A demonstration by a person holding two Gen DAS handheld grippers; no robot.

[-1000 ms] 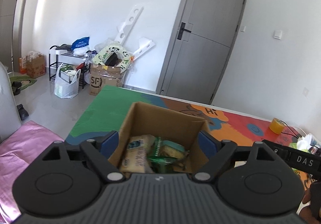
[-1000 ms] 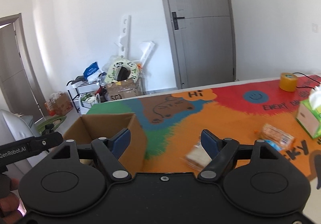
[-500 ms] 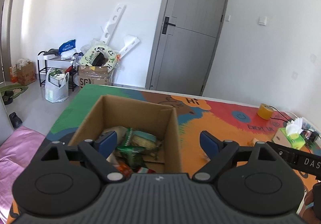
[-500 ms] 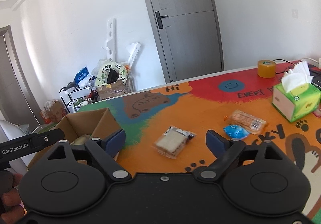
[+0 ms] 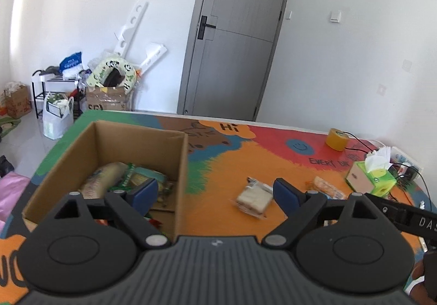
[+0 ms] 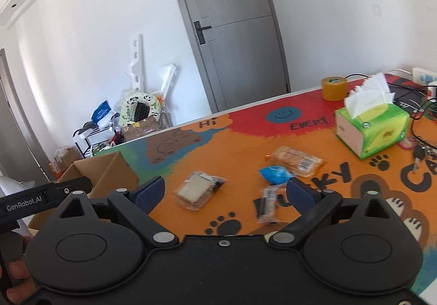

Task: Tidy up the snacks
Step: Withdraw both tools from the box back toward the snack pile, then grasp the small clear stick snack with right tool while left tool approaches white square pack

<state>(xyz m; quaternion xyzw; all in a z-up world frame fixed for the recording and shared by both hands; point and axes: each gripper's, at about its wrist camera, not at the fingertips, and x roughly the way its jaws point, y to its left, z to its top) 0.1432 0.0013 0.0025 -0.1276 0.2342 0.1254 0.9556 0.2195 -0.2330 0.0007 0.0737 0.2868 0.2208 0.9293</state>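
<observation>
Snacks: four packets are lying loose on the table mat (image 6: pixel 314 146), others are already sitting in the cardboard box (image 5: pixel 109 157).

Clear-wrapped sandwich (image 6: pixel 198 190) is lying flat just ahead of the right gripper (image 6: pixel 226 190), nearer its left finger. In the left wrist view the same sandwich (image 5: pixel 255 197) is showing just inside the left gripper's right finger, on the mat below it, not touched.

Small bar packet (image 6: pixel 267 205) is lying just inside the right gripper's right finger, blurred. Blue packet (image 6: pixel 275 174) is sitting just beyond that, and the long orange-wrapped packet (image 6: pixel 296 161) is lying farther ahead, touching or nearly touching the blue one.

Right gripper: jaws are opening, spread wide, nothing pinched between them; the packets are lying on the mat under the gap.

Left gripper (image 5: pixel 215 191): jaws are standing wide apart, gripping nothing. Its left finger is hanging over the open box, its right finger over the mat; the box wall is passing between them. Inside the box, pale and green packets (image 5: pixel 128 173) are piled just ahead of the left finger.

Beyond the right gripper, to its right: green tissue box (image 6: pixel 372 127), upright. Roll of tape (image 6: pixel 333 87) is standing farther back near the table edge. Keys (image 6: pixel 419 153) are lying right of the tissue box.
</observation>
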